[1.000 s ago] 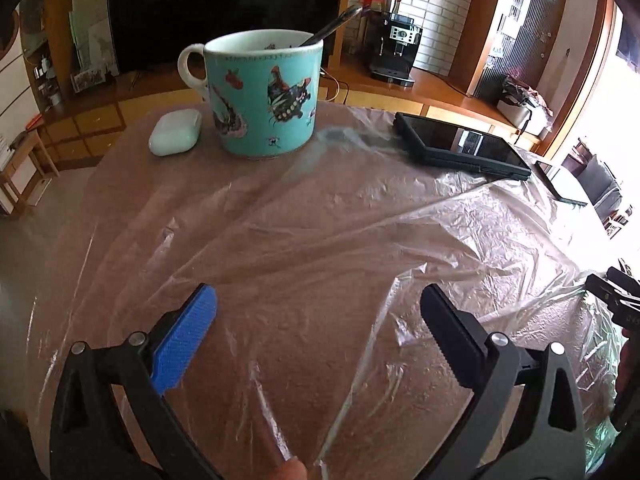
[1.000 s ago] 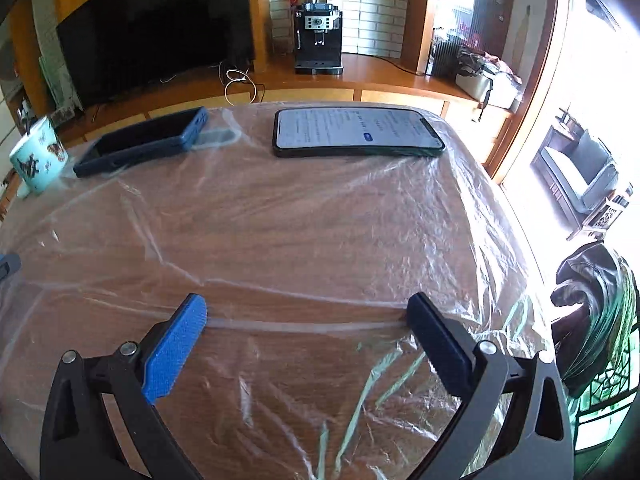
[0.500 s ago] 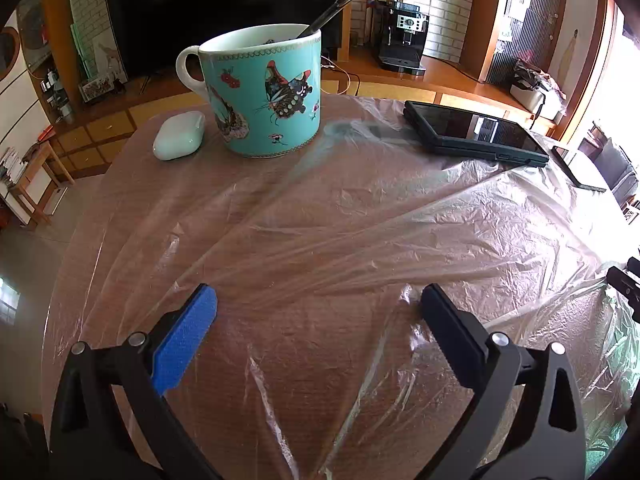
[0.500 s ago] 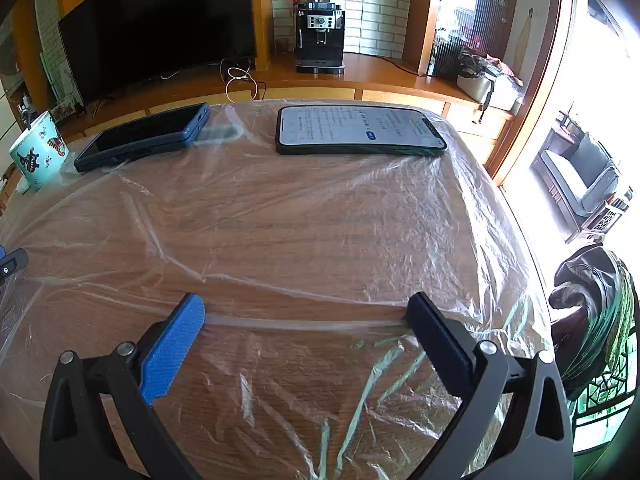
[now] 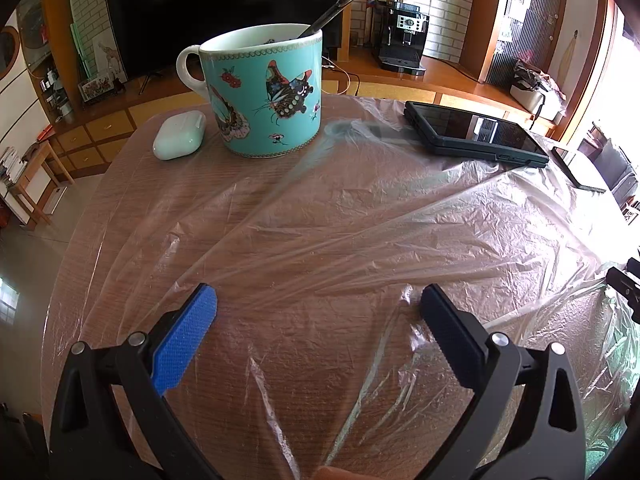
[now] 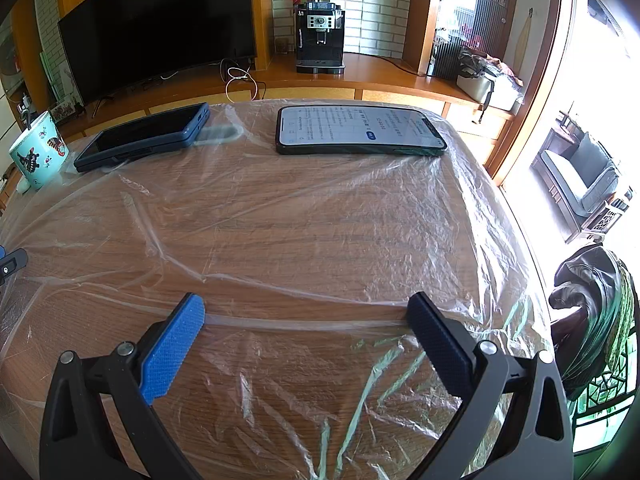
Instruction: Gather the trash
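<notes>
At the bottom of the left wrist view, the left gripper (image 5: 318,306) hangs wide apart with nothing between its jaws, low over the clear plastic sheet (image 5: 360,232). At the bottom of the right wrist view, the right gripper (image 6: 306,312) is spread wide too and holds nothing.

The sheet looks like the trash. It lies crinkled over most of the round wooden table (image 5: 132,184), and its far edge seems to run under other things.

That is where trouble could start. A bit further up sits the butterfly mug (image 5: 266,96) with a spoon (image 5: 328,14) in it, right at the sheet's edge. If the sheet gets yanked, the mug could tip and spill. Beside the mug is a small white earbud case (image 5: 179,135).

Further back, a dark-cased phone (image 6: 144,136) and a lit phone (image 6: 360,130) rest on the plastic. A fast pull could slide them off the table.
</notes>
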Motion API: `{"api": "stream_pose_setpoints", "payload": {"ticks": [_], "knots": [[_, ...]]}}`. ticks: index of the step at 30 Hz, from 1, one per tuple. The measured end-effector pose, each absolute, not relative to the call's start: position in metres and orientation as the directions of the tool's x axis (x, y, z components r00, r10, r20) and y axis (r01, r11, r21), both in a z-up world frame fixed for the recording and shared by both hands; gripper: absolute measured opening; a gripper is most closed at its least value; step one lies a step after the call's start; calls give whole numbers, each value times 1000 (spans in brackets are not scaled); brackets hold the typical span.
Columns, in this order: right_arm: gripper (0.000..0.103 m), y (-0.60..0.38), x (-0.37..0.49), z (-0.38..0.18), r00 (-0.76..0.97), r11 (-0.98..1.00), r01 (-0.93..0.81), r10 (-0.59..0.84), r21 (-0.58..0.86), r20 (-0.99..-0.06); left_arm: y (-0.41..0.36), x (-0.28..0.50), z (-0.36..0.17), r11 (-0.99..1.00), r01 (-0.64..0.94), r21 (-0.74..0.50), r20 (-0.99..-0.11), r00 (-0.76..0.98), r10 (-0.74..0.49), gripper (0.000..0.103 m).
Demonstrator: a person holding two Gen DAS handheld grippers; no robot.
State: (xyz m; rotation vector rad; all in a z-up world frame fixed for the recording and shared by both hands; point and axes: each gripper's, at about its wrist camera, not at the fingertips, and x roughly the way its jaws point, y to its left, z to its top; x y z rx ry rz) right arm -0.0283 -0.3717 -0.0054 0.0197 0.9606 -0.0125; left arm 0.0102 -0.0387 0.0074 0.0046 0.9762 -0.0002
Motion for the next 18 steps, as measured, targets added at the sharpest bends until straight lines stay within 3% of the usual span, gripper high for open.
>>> {"api": "stream_pose_setpoints", "payload": {"ticks": [18], "knots": [[99, -372, -28, -5, 573, 1000, 20, -2, 11, -819, -37, 12, 7, 1000, 3, 5, -828, 560, 3, 102]]}}
